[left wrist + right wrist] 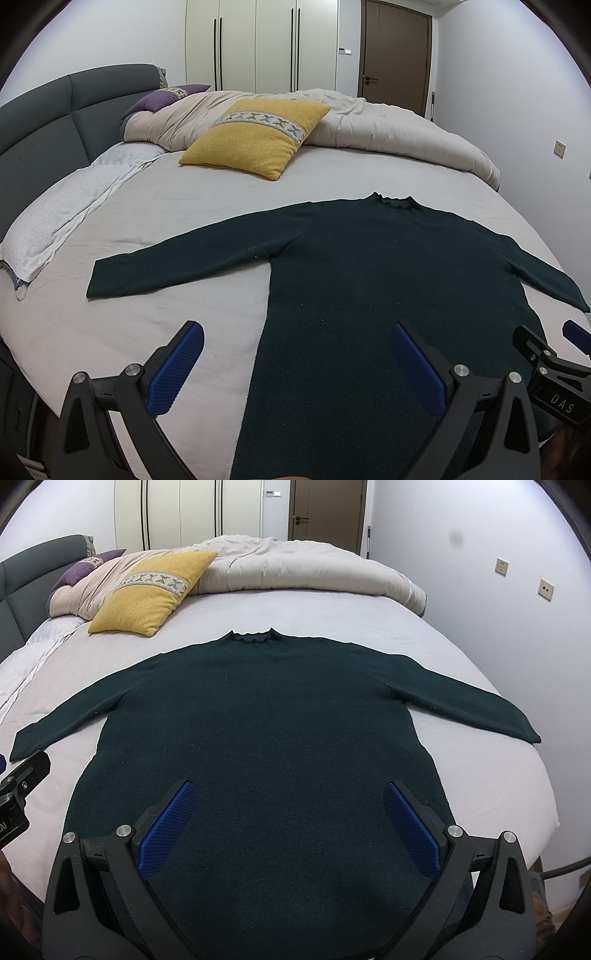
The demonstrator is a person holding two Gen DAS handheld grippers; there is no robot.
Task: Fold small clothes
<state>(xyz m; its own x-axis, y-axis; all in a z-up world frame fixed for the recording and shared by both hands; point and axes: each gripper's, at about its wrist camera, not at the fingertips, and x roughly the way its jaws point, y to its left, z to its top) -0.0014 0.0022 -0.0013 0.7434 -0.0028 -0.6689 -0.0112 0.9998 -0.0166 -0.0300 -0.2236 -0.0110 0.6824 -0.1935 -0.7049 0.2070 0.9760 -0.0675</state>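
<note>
On the near half of the bed [480, 635], a dark green sweater [258, 716] lay flat and face up, its hem toward the cameras and its ruffled collar [253, 636] pointing to the far side. Both sleeves were spread outward: the left sleeve [177, 264] ran out over the sheet to the left, and the right sleeve [469, 701] reached toward the bed's right edge. The knit was smooth across the body, with no folds visible.

The left gripper [295, 365] hovered over the sweater's left side edge near the hem, its jaws spread wide and holding nothing; one blue pad stood above bare sheet, the other above the fabric. The right gripper [288, 827] hovered over the lower middle of the sweater, jaws likewise spread wide and empty. Whether either touched the cloth could not be determined.

The bed carried a pale grey sheet, lightly creased. A yellow cushion [258, 138] with a patterned band lay on the far left part, resting against a bunched beige duvet [388, 122] along the far side. A purple cushion [162, 98] sat by the dark grey headboard [40, 133] at left, and a white towel [66, 210] lay along that side. Beyond stood white wardrobes [258, 44], a brown door [395, 51], and a pale wall with sockets [546, 589] at right.
</note>
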